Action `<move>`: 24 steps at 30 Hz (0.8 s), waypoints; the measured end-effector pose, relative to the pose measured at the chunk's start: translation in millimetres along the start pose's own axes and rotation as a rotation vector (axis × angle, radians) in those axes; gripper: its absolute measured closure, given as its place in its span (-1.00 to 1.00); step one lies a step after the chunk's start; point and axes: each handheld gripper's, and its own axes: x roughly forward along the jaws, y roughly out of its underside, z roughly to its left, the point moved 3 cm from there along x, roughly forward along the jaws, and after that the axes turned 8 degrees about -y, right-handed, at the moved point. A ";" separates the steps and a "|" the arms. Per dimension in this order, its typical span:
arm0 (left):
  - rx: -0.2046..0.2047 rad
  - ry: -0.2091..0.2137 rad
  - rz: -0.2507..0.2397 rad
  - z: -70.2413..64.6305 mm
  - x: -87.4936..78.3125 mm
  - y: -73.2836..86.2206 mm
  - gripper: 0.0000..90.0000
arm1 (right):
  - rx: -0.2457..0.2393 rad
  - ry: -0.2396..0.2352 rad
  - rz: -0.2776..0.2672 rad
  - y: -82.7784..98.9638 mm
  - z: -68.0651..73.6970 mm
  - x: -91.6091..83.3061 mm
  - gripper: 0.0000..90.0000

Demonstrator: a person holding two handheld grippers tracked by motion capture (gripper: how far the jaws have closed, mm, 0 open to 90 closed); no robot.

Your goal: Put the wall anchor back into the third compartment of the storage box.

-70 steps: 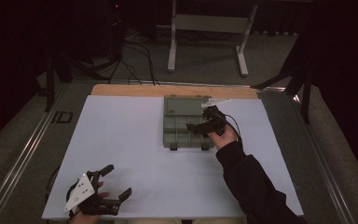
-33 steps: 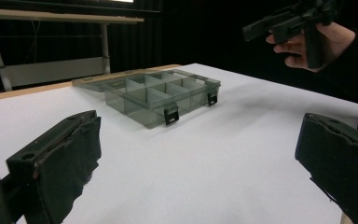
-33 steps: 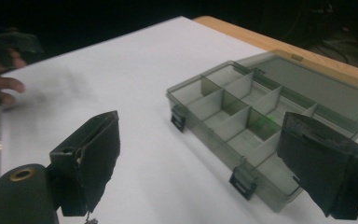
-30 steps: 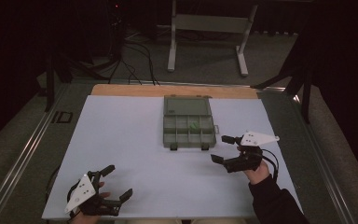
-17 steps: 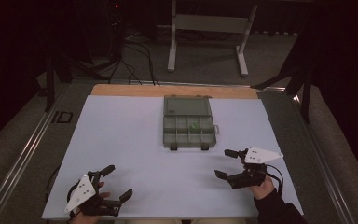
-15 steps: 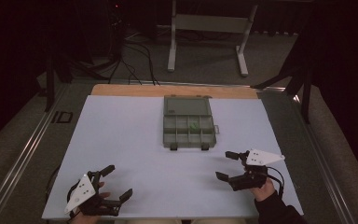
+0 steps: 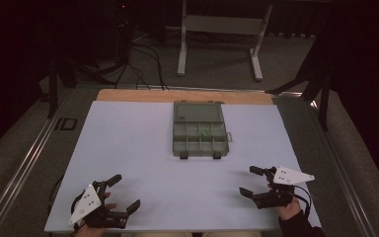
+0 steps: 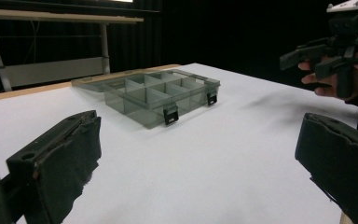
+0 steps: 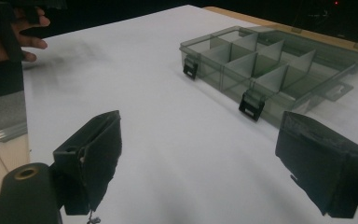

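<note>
A smoky grey compartment box point(image 7: 199, 131) lies open at the middle back of the white table sheet point(image 7: 128, 143), its lid folded flat behind it. A small green item point(image 7: 205, 132) rests in one of its compartments. The box appears again in the left gripper view point(image 8: 149, 95) and the right gripper view point(image 9: 270, 70). My left gripper point(image 7: 123, 193) is held open above the sheet's front left corner, nothing between its jaws. At the front right my right gripper point(image 7: 250, 181) is also open and empty, well short of the box.
A wooden strip point(image 7: 187, 96) edges the table's far side. Metal rails point(image 7: 24, 163) run along both sides. A white stand point(image 7: 222, 29) and cables point(image 7: 138, 74) sit on the dark floor beyond. The other hand and gripper point(image 8: 335, 46) show far off in the left gripper view.
The right gripper has drawn back from the box to the front right of the sheet and opened. The left gripper has stayed put.
</note>
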 end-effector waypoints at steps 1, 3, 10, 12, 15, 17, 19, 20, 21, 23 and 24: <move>0.000 0.000 0.000 0.1 0.0 0.0 -0.99 | 0.003 0.001 0.002 2.1 0.0 -0.5 -0.68; 0.000 -0.001 0.000 0.1 0.1 0.1 -1.00 | 0.007 0.007 0.008 5.9 0.3 -1.6 -0.68; 0.002 0.003 0.001 -0.1 -0.2 0.0 -1.00 | 0.035 0.052 0.019 18.9 -3.4 -7.3 -0.69; 0.002 0.003 0.002 0.0 -0.3 0.2 -1.00 | 0.044 0.064 0.024 20.3 -4.6 -9.1 -0.70; -0.003 0.002 -0.002 0.2 -0.5 0.2 -1.00 | 0.042 0.088 0.021 22.0 -6.6 -12.0 -0.70; -0.001 0.003 0.002 0.3 -0.2 0.8 -1.00 | 0.036 0.107 0.026 23.6 -8.2 -13.8 -0.70; -0.003 0.005 0.003 -0.2 0.6 1.1 -0.99 | 0.037 0.117 0.030 25.5 -10.3 -14.5 -0.70; -0.003 0.007 0.004 -0.2 0.7 1.2 -1.00 | 0.038 0.121 0.034 26.5 -11.4 -14.5 -0.70; -0.003 0.009 0.004 -0.2 0.9 1.3 -0.99 | 0.037 0.120 0.032 27.1 -12.1 -14.4 -0.70; -0.002 0.009 0.007 0.2 1.2 1.7 -1.00 | 0.037 0.120 0.036 27.6 -12.7 -14.1 -0.70; -0.004 0.008 0.006 0.4 1.3 1.8 -1.00 | 0.019 0.133 0.045 27.9 -13.1 -13.6 -0.70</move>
